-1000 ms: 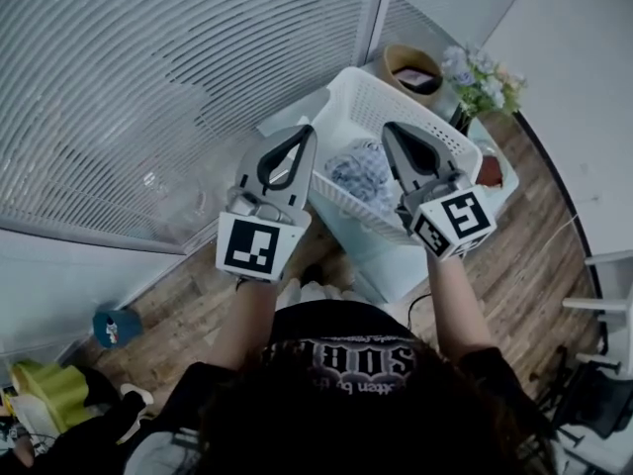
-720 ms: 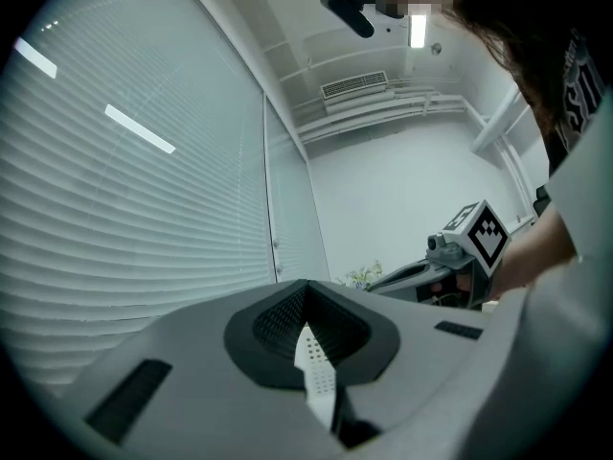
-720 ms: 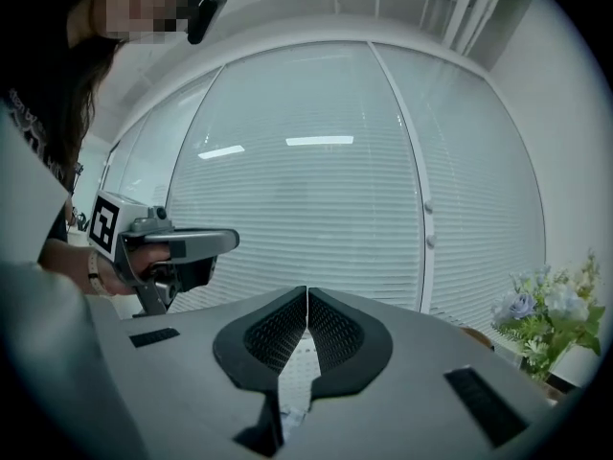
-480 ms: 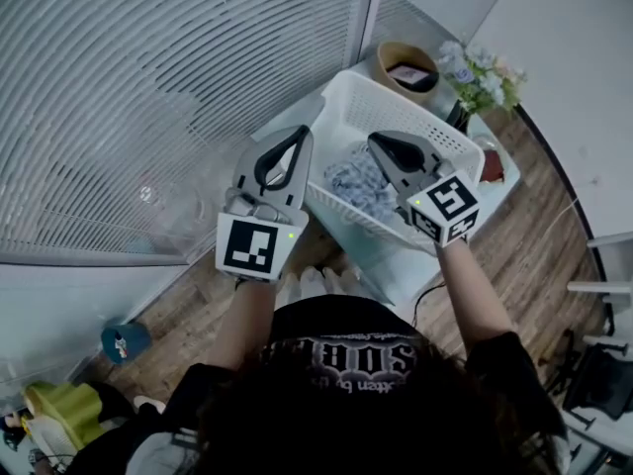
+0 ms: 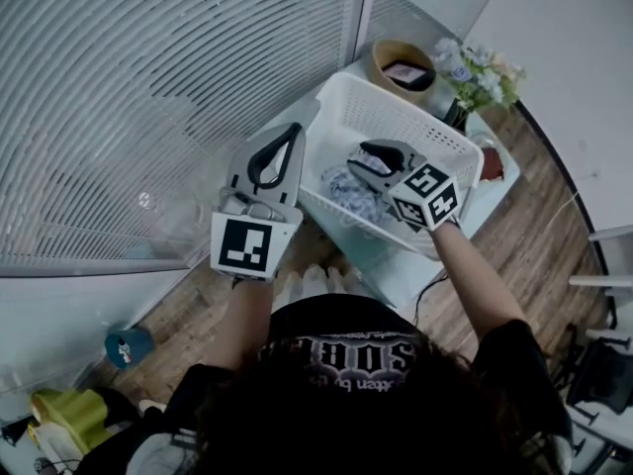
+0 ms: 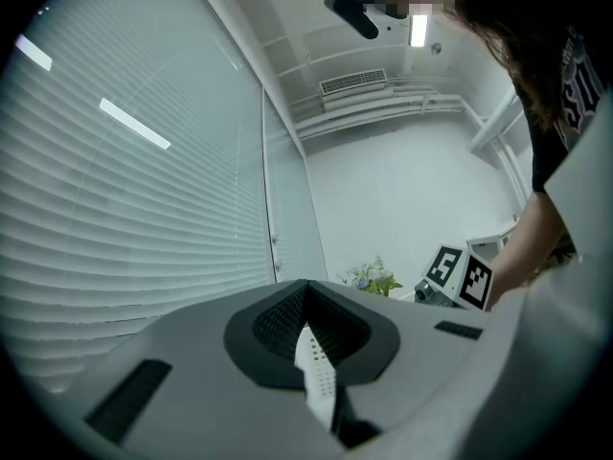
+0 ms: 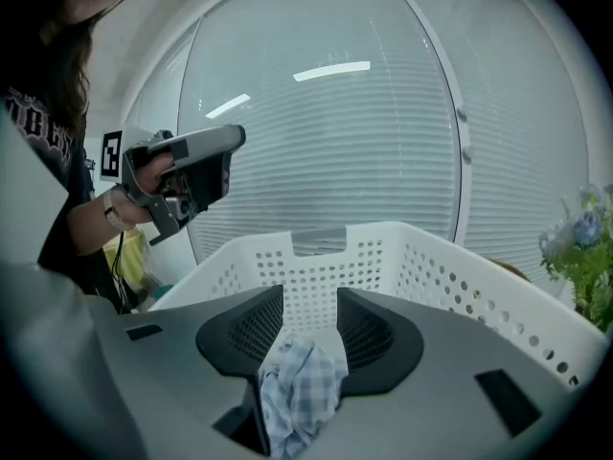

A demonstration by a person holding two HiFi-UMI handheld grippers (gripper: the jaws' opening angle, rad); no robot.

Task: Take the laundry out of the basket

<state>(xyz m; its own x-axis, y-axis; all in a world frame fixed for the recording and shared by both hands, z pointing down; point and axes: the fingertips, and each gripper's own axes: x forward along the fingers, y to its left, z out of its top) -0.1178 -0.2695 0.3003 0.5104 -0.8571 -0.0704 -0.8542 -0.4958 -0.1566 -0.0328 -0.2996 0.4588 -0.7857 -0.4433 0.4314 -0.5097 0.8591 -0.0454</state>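
White perforated plastic forms the basket (image 5: 396,107), which sits on a pale table (image 5: 388,263); the checked laundry (image 5: 341,184) lies bunched on its floor. The right gripper (image 5: 358,156) dips inside, jaws partly apart (they have just been opening), with a fold of the cloth between them, not yet pinched. The left gripper (image 5: 294,135) hangs level just outside the basket's near-left corner, jaws together on nothing.

If the jaws shut on that top fold alone, I judge the cloth could slide out on the lift. A jaw snagging a wall hole could drag the light basket along, since nothing steadies it.

Only the right gripper view shows the cloth between the pads; in the head view the marker cube (image 5: 427,196) and gripper body cover that spot. The head view alone shows the left gripper clear of the rim; its own view offers mostly blinds (image 6: 124,209).
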